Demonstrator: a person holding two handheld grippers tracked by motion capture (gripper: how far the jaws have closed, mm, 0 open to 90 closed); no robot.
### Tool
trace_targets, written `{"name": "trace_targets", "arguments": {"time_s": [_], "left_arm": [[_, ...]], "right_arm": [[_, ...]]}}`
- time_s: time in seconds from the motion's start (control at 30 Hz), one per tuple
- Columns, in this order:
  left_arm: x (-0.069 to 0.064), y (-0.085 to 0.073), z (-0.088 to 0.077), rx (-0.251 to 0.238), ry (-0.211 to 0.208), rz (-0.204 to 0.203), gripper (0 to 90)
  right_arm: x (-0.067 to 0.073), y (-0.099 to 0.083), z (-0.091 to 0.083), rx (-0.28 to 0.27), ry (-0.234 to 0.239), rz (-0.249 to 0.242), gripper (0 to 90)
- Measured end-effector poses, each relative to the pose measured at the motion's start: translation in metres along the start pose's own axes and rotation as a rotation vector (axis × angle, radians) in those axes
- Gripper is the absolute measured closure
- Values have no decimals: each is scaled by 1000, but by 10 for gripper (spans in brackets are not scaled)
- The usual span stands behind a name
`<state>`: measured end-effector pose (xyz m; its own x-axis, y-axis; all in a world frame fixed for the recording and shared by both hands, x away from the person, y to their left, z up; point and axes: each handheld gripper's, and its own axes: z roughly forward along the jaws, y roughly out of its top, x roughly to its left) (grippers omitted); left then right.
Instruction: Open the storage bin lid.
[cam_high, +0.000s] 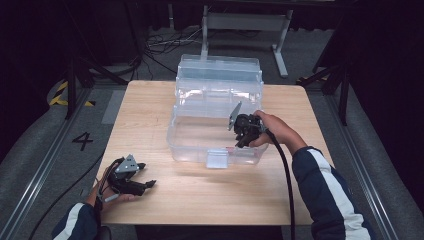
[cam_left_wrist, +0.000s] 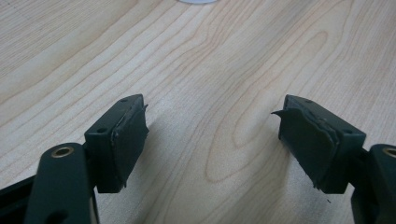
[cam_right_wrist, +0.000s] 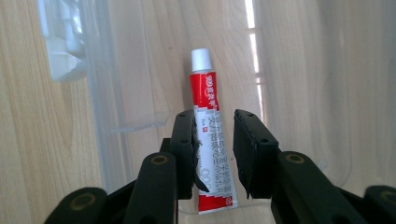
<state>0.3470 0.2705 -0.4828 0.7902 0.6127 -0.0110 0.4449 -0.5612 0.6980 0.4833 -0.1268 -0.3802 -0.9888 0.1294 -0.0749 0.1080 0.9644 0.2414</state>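
Right gripper view: a red-and-white tube (cam_right_wrist: 208, 140) stands between the jaws of the right gripper (cam_right_wrist: 214, 149) inside the clear plastic box (cam_right_wrist: 107, 98).

Its white cap points away from the camera and its crimped end is nearest; the left pad touches it, while a sliver of gap shows at the other pad, so whether it is firmly pinched is hard to say. A loose hold could let the tube slip or tip against the box wall. From the high view, the right gripper (cam_high: 243, 131) reaches over the box's (cam_high: 195, 150) front right part, its lid thrown back behind; the box looks otherwise bare. The left gripper (cam_high: 145, 176) rests on the wooden table (cam_high: 210, 200), well apart from the box, jaws wide with nothing between them.
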Motion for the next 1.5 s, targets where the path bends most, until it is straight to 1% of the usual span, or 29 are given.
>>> {"name": "trace_targets", "arguments": {"time_s": [0.03, 0.07, 0.1, 0.3, 0.4, 0.43, 0.47, 0.5, 0.57, 0.6, 0.63, 0.67, 0.7, 0.77, 0.8, 0.87, 0.93, 1.0, 1.03, 1.07, 1.17, 1.2, 1.27, 1.3, 1.33, 1.37, 1.4, 1.43, 1.5], "left_arm": [[0, 0, 0, 0, 0, 0, 238], [0, 0, 0, -1, 0, -1, 238], [0, 0, 0, 0, 0, 0, 238], [0, 0, 0, -1, 0, -1, 238], [0, 0, 0, 0, 1, -1, 238], [0, 0, 0, 0, 1, -2, 238], [0, 0, 0, 0, 1, -2, 238], [0, 0, 0, -1, 1, -2, 238], [0, 0, 0, 0, 1, -2, 238], [0, 0, 0, 1, 1, -3, 238], [0, 1, 0, 4, 0, -3, 238], [-1, 1, 0, 9, 1, -8, 238], [0, 2, 0, 17, 2, -5, 238], [-1, 5, -1, 41, 5, -9, 240], [-1, 5, -1, 41, 5, -9, 246], [-1, 8, 0, 55, 0, -10, 249], [-1, 10, -1, 55, -3, -15, 250], [-1, 15, -2, 41, -3, -5, 251], [-2, 21, -4, 32, 3, 0, 252], [-2, 24, -5, 29, 5, 10, 253], [-3, 36, -10, -8, -3, 19, 255], [-4, 39, -11, -12, -3, 23, 254], [-5, 47, -13, -25, 0, 40, 253], [-6, 50, -14, -27, 4, 50, 253], [-6, 50, -14, -27, 4, 50, 252], [-6, 54, -15, -36, 3, 55, 252], [-5, 58, -16, -41, 1, 58, 252], [-5, 63, -17, -46, 10, 69, 252], [-5, 69, -20, -66, 11, 76, 252]], "right_arm": [[0, -1, -2, -18, -7, 2, 695], [0, -2, -4, -23, -4, 4, 694], [1, -3, -5, -41, -4, 13, 692], [2, -10, -17, -114, -44, 25, 685], [3, -14, -22, -157, -50, 39, 676], [4, -16, -24, -177, -61, 36, 672], [5, -18, -27, -196, -63, 50, 666], [5, -21, -29, -215, -69, 42, 659], [6, -26, -32, -255, -85, 51, 657], [6, -27, -33, -264, -88, 50, 654], [7, -30, -35, -277, -105, 48, 646], [7, -31, -36, -286, -106, 54, 644], [7, -34, -38, -301, -106, 61, 638], [7, -39, -42, -325, -125, 64, 632], [7, -39, -42, -325, -125, 64, 632], [6, -44, -49, -357, -153, 79, 614], [6, -48, -54, -383, -163, 86, 611], [4, -51, -61, -414, -188, 97, 606], [3, -53, -63, -423, -194, 99, 604], [1, -55, -68, -445, -212, 109, 599], [-3, -57, -74, -474, -226, 127, 584], [-5, -58, -77, -488, -252, 136, 574], [-11, -59, -81, -501, -260, 152, 570], [-13, -59, -83, -511, -277, 164, 569], [-13, -59, -83, -511, -277, 164, 569], [-16, -60, -84, -521, -291, 172, 569], [-19, -60, -87, -531, -295, 179, 561], [-22, -60, -88, -544, -305, 188, 558], [-30, -61, -93, -569, -333, 211, 546]]}}
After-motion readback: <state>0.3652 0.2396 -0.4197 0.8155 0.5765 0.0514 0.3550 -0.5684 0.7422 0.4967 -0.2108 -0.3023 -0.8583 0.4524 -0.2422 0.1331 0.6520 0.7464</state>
